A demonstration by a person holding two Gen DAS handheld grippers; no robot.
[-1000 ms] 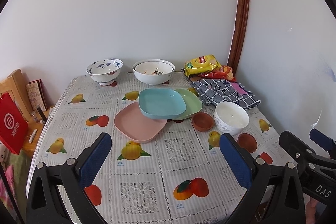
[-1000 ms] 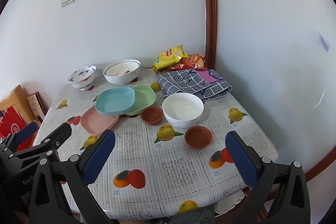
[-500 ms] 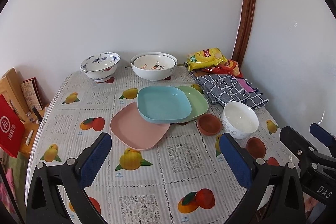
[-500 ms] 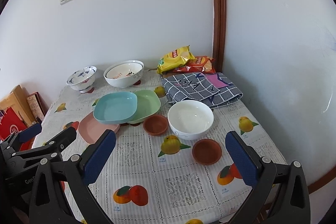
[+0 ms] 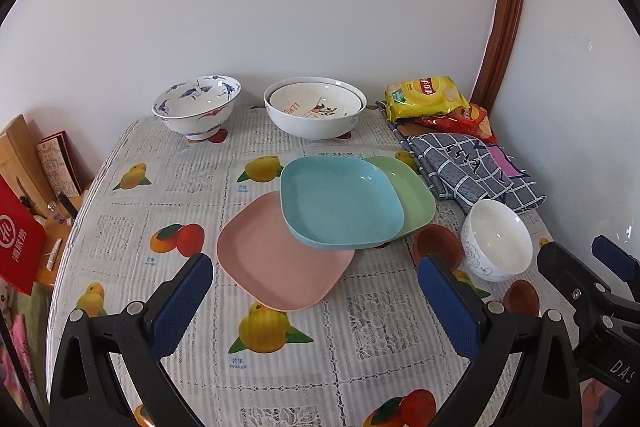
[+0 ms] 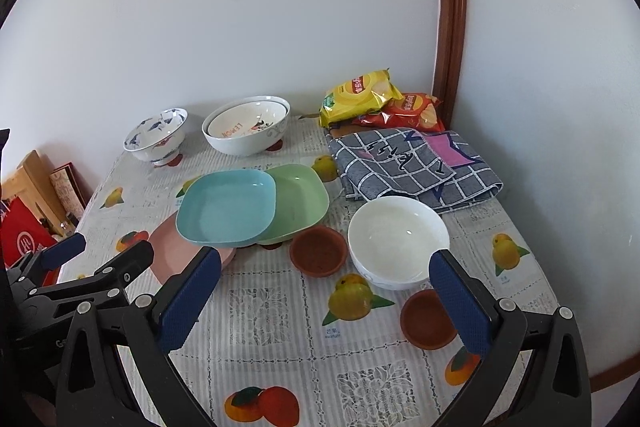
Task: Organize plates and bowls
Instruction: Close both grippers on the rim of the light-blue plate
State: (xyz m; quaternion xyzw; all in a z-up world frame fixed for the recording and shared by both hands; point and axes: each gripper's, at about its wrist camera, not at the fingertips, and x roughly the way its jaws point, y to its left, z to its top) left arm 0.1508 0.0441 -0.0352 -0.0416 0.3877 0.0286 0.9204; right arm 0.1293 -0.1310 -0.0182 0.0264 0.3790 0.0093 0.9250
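A: Both cameras have closed in on the table (image 5: 120, 267) since a second ago; the dishes sit bigger and lower in each view, and nothing on the cloth has shifted.

B: Largest first, then. The nested white bowls (image 5: 315, 113) stand at upper centre against the wall, the blue-patterned bowl (image 5: 197, 109) to their left. Mid-frame, the blue plate (image 5: 340, 205) lies tilted across the pink plate (image 5: 276, 265) and the green plate (image 5: 412, 195).

A: And the grippers?

B: The left gripper (image 5: 316, 301) hangs with its pads wide apart, holding nothing. The right gripper (image 6: 324, 303) likewise — spread and empty.

A: Which is nearer what?

B: The pink plate's near edge lies straight ahead between the left gripper's pads, so I'd judge the left hand takes the plates. They are roughly square, with no long axis to speak of. The plain white bowl (image 6: 398, 241) sits just ahead of the right gripper's right pad, flanked by the two brown saucers (image 6: 319, 251), so that side belongs to the right hand.

A: Any writing?

B: "LEMON" inside the inner nested bowl, upside down. A Lay's logo on the yellow crisp bag (image 6: 360, 93) and the red crisp bag (image 6: 412, 111), upper right. "DAS" on the right gripper's body at the left view's lower right corner. "mango" beneath a printed fruit.
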